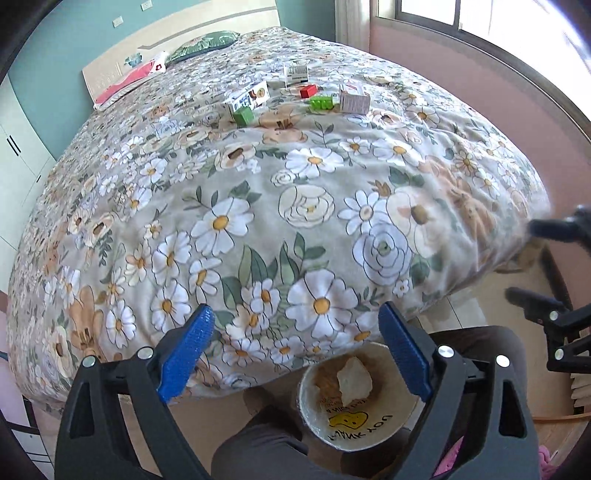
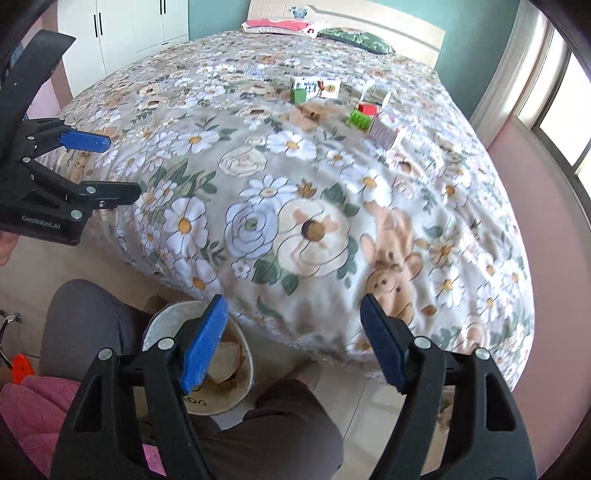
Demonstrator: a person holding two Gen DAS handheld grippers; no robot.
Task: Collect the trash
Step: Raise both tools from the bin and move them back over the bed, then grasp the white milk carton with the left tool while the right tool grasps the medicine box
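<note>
Small cartons and blocks lie far up the floral bed (image 1: 258, 206): a long white carton (image 1: 249, 98), a white box (image 1: 295, 74), another carton (image 1: 354, 101), a red block (image 1: 308, 91) and green blocks (image 1: 321, 103) (image 1: 243, 116). They also show in the right wrist view, around the green block (image 2: 359, 120). A round bin (image 1: 354, 402) with a crumpled white piece (image 1: 354, 380) inside stands on the floor at the bed's foot, between the person's legs. My left gripper (image 1: 295, 354) is open and empty above the bin. My right gripper (image 2: 291, 343) is open and empty, over the bed's edge.
The bin also shows in the right wrist view (image 2: 236, 391) under my left finger. Pillows (image 1: 201, 44) lie at the headboard. A white wardrobe (image 2: 129, 26) stands left of the bed, a pink wall and window (image 1: 461, 14) on the right.
</note>
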